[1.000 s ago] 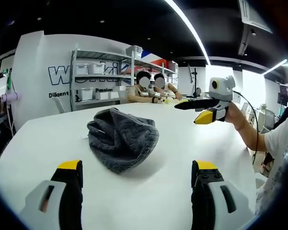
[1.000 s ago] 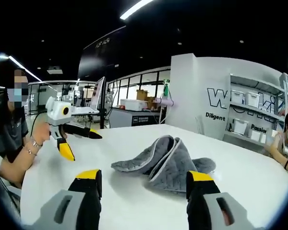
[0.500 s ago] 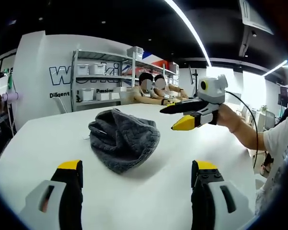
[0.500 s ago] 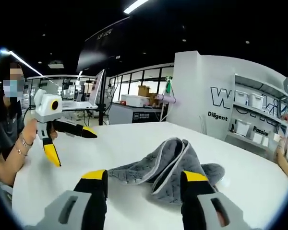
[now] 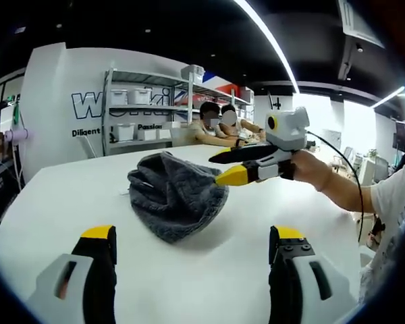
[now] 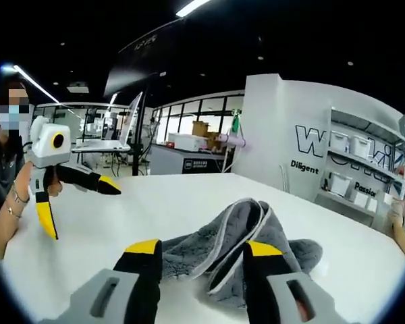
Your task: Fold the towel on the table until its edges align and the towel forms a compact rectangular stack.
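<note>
A crumpled grey towel (image 5: 175,202) is seen bunched in a heap on the white table (image 5: 67,202). In the left gripper view, the right gripper (image 5: 216,167) is held at the towel's right edge, its 2 yellow-tipped jaws apart with the fabric's rim between them. In the right gripper view, the left gripper (image 6: 77,202) is raised at the far left, jaws spread wide, well apart from the towel (image 6: 243,243).

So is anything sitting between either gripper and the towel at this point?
Nothing visible does. The grey towel lies crumpled on bare white table. The right gripper is open with its tips right at the towel's edge, and only bare tabletop separates the open left gripper from it.
</note>
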{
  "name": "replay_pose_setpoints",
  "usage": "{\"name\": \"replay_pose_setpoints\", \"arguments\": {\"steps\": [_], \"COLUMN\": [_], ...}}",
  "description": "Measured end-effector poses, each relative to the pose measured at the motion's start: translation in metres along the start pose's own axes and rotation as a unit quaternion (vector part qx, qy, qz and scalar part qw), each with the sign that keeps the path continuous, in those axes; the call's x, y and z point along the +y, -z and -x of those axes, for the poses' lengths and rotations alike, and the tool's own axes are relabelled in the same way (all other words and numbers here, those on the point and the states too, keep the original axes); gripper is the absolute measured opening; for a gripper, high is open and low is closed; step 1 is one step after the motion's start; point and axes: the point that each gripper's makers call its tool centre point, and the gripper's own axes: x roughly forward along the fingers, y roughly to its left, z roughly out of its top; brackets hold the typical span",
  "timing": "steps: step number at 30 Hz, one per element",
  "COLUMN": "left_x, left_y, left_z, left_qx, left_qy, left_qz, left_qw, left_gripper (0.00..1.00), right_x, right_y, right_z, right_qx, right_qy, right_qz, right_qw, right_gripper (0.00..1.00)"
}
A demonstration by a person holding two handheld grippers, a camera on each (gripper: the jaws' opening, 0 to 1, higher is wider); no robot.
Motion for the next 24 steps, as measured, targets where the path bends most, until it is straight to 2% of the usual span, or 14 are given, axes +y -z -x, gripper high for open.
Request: {"name": "replay_pose_setpoints", "arguments": {"steps": [6,9,11,17,18,20,24], "left_x": [-0.001,-0.002,0.0,0.007,0.006,0.009,0.011], "left_y": [0.0,-0.001,-0.001,-0.002,-0.002,-0.002,-0.001], "left_z": [0.0,0.0,0.0,0.001,0.001,0.001,0.0], "left_qx": [-0.001,-0.001,0.001,0.003,0.003,0.002,0.006], "left_qy": [-0.001,-0.001,-0.001,-0.003,-0.003,-0.005,-0.005], "left_qz": [0.0,-0.001,-0.003,-0.004,-0.003,-0.002,-0.003], "left_qw": [1.0,1.0,1.0,1.0,1.0,1.0,1.0], "left_gripper": [0.99,0.99,0.99,0.99,0.98,0.98,0.98], "right_x": [-0.002,-0.002,-0.003,0.003,0.003,0.004,0.006], "right_y": [0.008,0.02,0.024,0.033,0.033,0.033,0.031], "right_z": [-0.009,-0.014,-0.017,-0.022,-0.022,-0.024,-0.024], "right_qx": [0.006,0.03,0.034,0.043,0.043,0.038,0.033], "right_qy": [0.002,0.002,0.003,-0.016,-0.017,-0.021,-0.026], "right_qz": [-0.007,-0.008,-0.008,-0.033,-0.034,-0.037,-0.037], "right_qw": [1.0,0.9995,0.9994,0.9984,0.9983,0.9984,0.9984], "right_gripper": [0.41,0.33,0.29,0.18,0.15,0.02,0.01]}}
